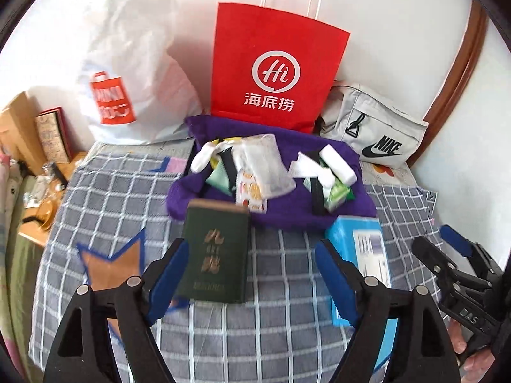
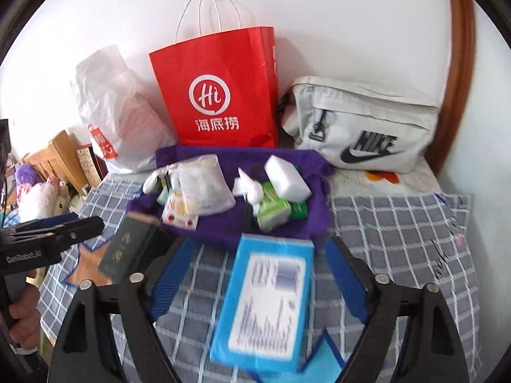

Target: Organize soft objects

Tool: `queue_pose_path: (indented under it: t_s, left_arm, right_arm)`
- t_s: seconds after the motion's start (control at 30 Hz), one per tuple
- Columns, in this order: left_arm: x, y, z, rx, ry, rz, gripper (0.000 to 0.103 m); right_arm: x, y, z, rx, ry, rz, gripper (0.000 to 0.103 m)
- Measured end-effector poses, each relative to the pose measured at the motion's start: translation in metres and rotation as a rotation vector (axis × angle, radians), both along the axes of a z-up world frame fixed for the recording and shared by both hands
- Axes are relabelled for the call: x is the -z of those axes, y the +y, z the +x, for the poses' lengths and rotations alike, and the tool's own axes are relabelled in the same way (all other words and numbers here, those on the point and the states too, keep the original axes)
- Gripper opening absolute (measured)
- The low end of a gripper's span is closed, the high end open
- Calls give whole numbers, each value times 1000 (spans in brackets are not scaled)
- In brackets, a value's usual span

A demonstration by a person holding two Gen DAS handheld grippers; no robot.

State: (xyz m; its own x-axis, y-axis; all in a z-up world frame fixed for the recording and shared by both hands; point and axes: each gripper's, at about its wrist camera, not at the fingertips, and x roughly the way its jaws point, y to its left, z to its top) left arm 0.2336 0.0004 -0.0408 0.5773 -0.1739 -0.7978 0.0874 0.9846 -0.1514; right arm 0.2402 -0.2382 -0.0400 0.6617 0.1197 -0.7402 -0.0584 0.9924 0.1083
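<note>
Left gripper (image 1: 249, 274) jaws spread, touching nothing; green book (image 1: 217, 252) lies on the checked cover between them. Right gripper (image 2: 255, 287) likewise wide over the blue pack (image 2: 265, 300). Soft items sit heaped on the purple cloth (image 1: 287, 214); sorting looks barely begun.

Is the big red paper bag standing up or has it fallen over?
Standing up. The red paper bag sits on its bottom against the wall, its white handles sticking up on top.

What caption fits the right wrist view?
Open right tongs above a light blue pack on the checked cloth, facing a purple cloth piled with small items.
</note>
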Motion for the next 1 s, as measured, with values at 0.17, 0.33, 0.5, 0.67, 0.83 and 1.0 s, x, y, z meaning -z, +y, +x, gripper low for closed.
queue_pose_path:
  t_s: [0.17, 0.33, 0.5, 0.67, 0.83, 1.0]
  left_arm:
    - [-4, -3, -47, -10, -31, 8, 90]
    - [-10, -12, -94, -2, -36, 56, 90]
    - [-26, -16, -141, -6, -71, 62, 90]
    - [-38, -25, -176, 6, -115, 75, 90]
    - [-46, -29, -194, 8, -150, 77, 90]
    - [-51, -29, -200, -10, -168, 85, 90]
  right_arm:
    - [-13, 0, -57, 11, -50, -28, 101]
    - [-22, 0, -104, 29, -64, -32, 102]
    - [-24, -3, -144, 41, -48, -19, 102]
    - [-30, -4, -179, 60, -51, -6, 102]
    - [-33, -7, -200, 70, -56, 1, 102]
    - [-36, -8, -208, 71, -66, -2, 102]
